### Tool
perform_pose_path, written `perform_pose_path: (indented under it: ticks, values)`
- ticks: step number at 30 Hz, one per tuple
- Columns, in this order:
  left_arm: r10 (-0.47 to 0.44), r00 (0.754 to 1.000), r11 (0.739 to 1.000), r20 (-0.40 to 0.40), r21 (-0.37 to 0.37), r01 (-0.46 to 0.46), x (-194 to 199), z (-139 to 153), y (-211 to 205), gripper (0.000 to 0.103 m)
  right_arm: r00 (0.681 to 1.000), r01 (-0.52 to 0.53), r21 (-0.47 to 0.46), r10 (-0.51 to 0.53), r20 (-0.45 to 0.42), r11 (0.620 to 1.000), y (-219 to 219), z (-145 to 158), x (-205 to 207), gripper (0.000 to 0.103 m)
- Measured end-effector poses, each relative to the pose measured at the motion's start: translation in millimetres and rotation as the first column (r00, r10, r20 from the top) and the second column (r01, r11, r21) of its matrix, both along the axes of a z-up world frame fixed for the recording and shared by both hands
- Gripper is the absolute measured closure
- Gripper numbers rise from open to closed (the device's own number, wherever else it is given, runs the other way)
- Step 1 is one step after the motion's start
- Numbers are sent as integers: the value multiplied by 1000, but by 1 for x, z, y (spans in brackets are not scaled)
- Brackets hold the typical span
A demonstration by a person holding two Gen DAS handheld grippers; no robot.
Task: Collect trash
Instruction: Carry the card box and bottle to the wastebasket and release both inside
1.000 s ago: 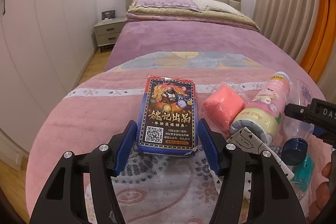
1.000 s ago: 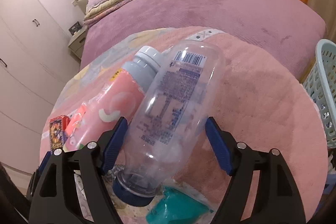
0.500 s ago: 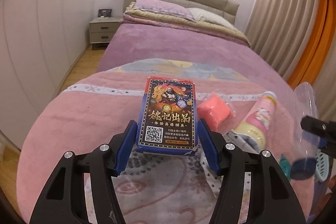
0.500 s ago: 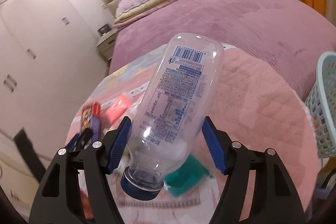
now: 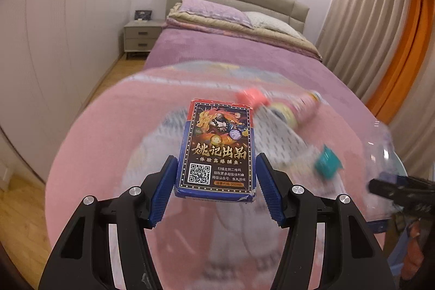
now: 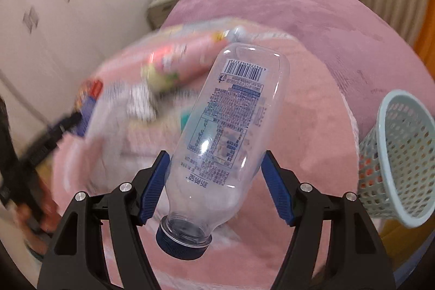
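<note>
My left gripper (image 5: 216,185) is shut on a dark playing-card box (image 5: 217,151) with a dragon picture and a QR code, held clear above the pink blanket (image 5: 108,143). My right gripper (image 6: 214,181) is shut on a clear plastic bottle (image 6: 231,127) with a blue cap (image 6: 180,243), cap end toward the camera, tilted and lifted off the bed. On the blanket lie a pink drink bottle (image 5: 296,106), a pink packet (image 5: 252,98) and a teal scrap (image 5: 327,163). A pale blue mesh basket (image 6: 399,154) stands at the right in the right wrist view.
The bed (image 5: 231,56) with pillows and a beige headboard runs away from me. White wardrobes (image 5: 54,31) line the left wall, with a nightstand (image 5: 141,37) beside the bed. Curtains (image 5: 380,31) hang at the right. The other gripper (image 5: 402,189) shows at the right edge.
Both grippers have lifted their loads off the blanket and drawn back. The right gripper has rolled, so the bottle now tilts the other way and the basket shows fuller.
</note>
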State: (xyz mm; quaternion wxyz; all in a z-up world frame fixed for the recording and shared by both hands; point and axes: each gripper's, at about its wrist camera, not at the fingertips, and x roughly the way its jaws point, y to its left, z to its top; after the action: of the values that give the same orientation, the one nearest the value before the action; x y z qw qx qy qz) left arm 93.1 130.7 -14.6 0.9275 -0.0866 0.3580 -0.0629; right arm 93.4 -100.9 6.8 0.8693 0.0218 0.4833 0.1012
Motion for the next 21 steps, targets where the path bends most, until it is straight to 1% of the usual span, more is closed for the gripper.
perform_pose_path:
  ticks: [2,5,8,10,12,14,15,16,18,20,21]
  values:
    - [-14,1000,1000,-17,10,14,-15,-6,-9,46,998,-61,-65,60,-25,996,6,-9,-7,37]
    - [-43,998,999,-42,7,43,-27,-15,-22,46,990,-135,-101,129,-59,986,11,-22,-15,37]
    - [-60,997,998,-57,20,62,-37,-24,-31,46,988,-148,-85,143,-61,985,9,-27,-21,37]
    - [-69,995,997,-70,21,71,-40,-29,-37,46,989,-133,-60,129,-66,989,5,-27,-18,37]
    - [-82,994,996,-78,20,84,-45,-33,-42,46,994,-94,-55,90,-68,994,-3,-28,-19,36]
    - [-102,991,994,-87,28,105,-49,-37,-47,46,997,-48,-49,46,-56,998,-6,-27,-20,30]
    - [-108,990,993,-89,31,111,-51,-39,-50,45,999,-22,-40,20,-39,999,-7,-25,-25,23]
    - [-114,989,992,-93,35,117,-52,-40,-53,45,999,-7,-31,7,-32,999,-8,-25,-25,19]
    - [-134,985,990,-111,37,139,-54,-44,-58,45,999,24,-5,-24,-24,1000,-14,-23,-27,16]
    - [-161,978,985,-131,37,167,-55,-48,-64,44,998,62,19,-62,-22,998,-19,-22,-31,16]
    - [-164,978,984,-129,41,171,-56,-49,-65,44,997,75,28,-74,-23,997,-21,-24,-30,16]
